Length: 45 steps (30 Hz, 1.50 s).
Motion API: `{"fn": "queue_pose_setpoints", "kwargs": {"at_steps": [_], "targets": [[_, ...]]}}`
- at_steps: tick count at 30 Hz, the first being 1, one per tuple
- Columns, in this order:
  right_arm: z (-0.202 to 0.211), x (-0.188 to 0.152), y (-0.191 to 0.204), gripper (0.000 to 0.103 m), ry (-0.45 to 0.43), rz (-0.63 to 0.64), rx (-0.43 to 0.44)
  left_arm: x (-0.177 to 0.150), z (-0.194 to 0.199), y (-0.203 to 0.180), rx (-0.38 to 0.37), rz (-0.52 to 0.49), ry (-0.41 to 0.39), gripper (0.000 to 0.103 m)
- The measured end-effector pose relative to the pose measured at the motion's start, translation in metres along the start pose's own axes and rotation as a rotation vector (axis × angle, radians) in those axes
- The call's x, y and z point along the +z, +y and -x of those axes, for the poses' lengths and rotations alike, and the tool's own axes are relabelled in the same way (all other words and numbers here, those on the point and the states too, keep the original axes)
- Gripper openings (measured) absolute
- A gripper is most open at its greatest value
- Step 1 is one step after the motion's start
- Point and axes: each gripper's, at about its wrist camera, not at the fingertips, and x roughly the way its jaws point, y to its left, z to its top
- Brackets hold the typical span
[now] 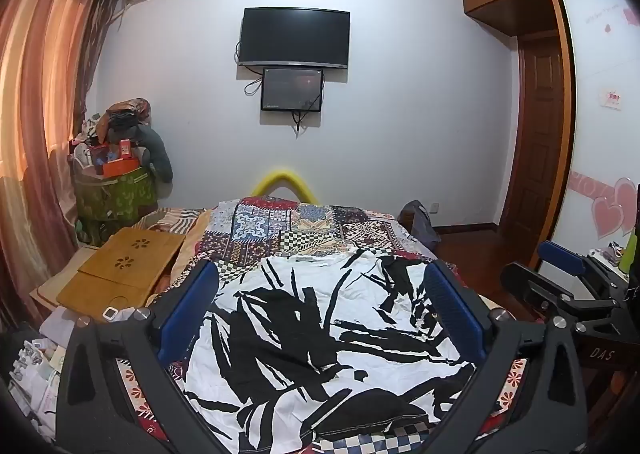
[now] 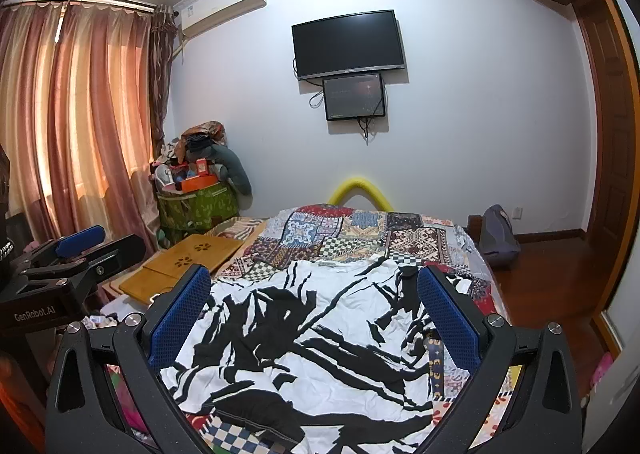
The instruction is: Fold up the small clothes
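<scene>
Both the left gripper and right gripper, fingers spread wide and empty, hover above the black-and-white T-shirt lying crumpled on the patchwork bedspread, collar apparently far.

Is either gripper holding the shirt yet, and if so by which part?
Nothing is held. The left gripper and right gripper are both open above the black-and-white shirt, which lies spread on the patchwork bedspread.

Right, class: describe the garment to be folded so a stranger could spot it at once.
Start at the bed, covered by a patchwork quilt. Spread flat on its near end lies the T-shirt. It alone is white with bold black brush-like streaks, unlike the colourful quilt squares.
</scene>
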Motion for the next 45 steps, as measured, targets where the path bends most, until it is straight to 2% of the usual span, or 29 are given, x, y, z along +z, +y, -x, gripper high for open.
{"fn": "queue_pose_setpoints", "kwargs": {"at_steps": [5,10,12,17,22,26,33,41,45], "targets": [[-0.009,0.000,-0.002,0.103,0.014,-0.003,-0.001,0.001,-0.002,0.001,-0.011,0.005,-0.002,0.103],[-0.027,0.001,-0.010,0.103,0.036,0.004,-0.012,0.005,-0.020,0.010,-0.016,0.013,0.021,0.103],[-0.039,0.002,-0.014,0.103,0.046,0.014,-0.022,0.013,-0.040,0.020,-0.009,0.024,0.054,0.103],[-0.077,0.008,-0.030,0.103,0.084,0.043,-0.067,0.019,-0.098,0.038,-0.010,0.023,0.137,0.103],[-0.120,0.015,-0.053,0.103,0.121,0.050,-0.085,0.022,-0.170,0.060,0.047,-0.013,0.223,0.103],[-0.157,0.016,-0.076,0.102,0.161,0.065,-0.102,0.019,-0.240,0.087,0.077,-0.005,0.339,0.103],[-0.224,0.009,-0.127,0.102,0.275,0.020,-0.061,-0.006,-0.348,0.141,0.129,0.040,0.542,0.103],[-0.316,-0.015,-0.167,0.084,0.461,-0.033,-0.026,-0.074,-0.429,0.191,0.213,0.080,0.731,0.103],[-0.364,-0.032,-0.180,0.066,0.560,-0.048,-0.019,-0.106,-0.448,0.199,0.192,0.105,0.811,0.103]]}}
